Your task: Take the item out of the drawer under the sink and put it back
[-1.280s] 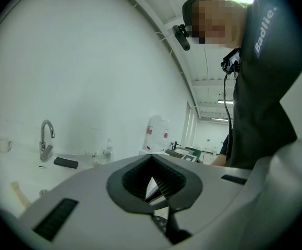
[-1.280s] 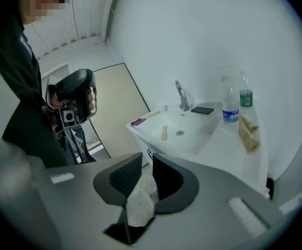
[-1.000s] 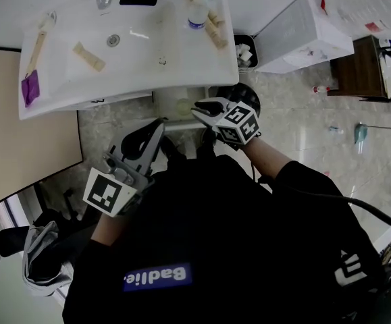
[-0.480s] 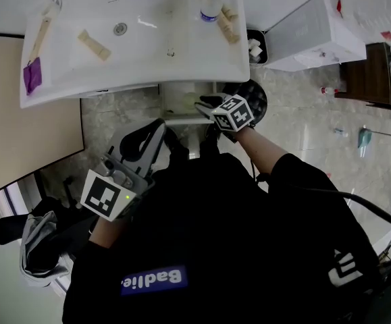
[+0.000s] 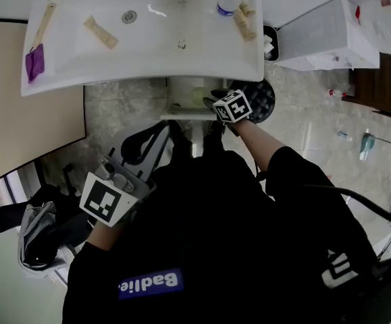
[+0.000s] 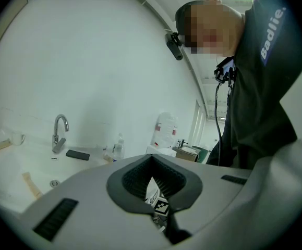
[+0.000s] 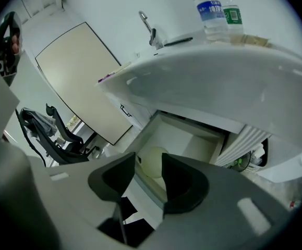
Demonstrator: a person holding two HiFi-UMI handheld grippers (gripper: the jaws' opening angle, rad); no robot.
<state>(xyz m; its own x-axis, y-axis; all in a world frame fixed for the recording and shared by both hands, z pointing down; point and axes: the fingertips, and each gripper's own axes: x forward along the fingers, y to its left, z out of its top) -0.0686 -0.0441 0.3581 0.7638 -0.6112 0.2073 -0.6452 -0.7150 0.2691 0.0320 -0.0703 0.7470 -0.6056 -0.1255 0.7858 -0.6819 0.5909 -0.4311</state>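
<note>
The drawer (image 7: 192,134) under the white sink (image 7: 218,72) stands pulled out. A pale, rounded item (image 7: 152,166) lies inside it. My right gripper (image 7: 148,158) hovers just in front of the drawer with its jaws opening; the item shows in the gap between the pads, which do not press on it. In the head view the right gripper (image 5: 213,101) reaches under the sink's front edge (image 5: 148,79), over the drawer (image 5: 185,113). My left gripper (image 5: 163,127) is held low by my body, shut and empty; its pads (image 6: 140,178) meet at the tip.
On the sink top stand a water bottle (image 5: 229,2), small sticks and a purple tool (image 5: 34,63). A dark bin (image 5: 257,100) sits on the floor to the drawer's right, a white box (image 5: 330,32) beyond it. A beige panel (image 5: 19,120) is at left.
My right gripper has moved forward, from in front of the sink to under its edge at the drawer. The left gripper has stayed put.
</note>
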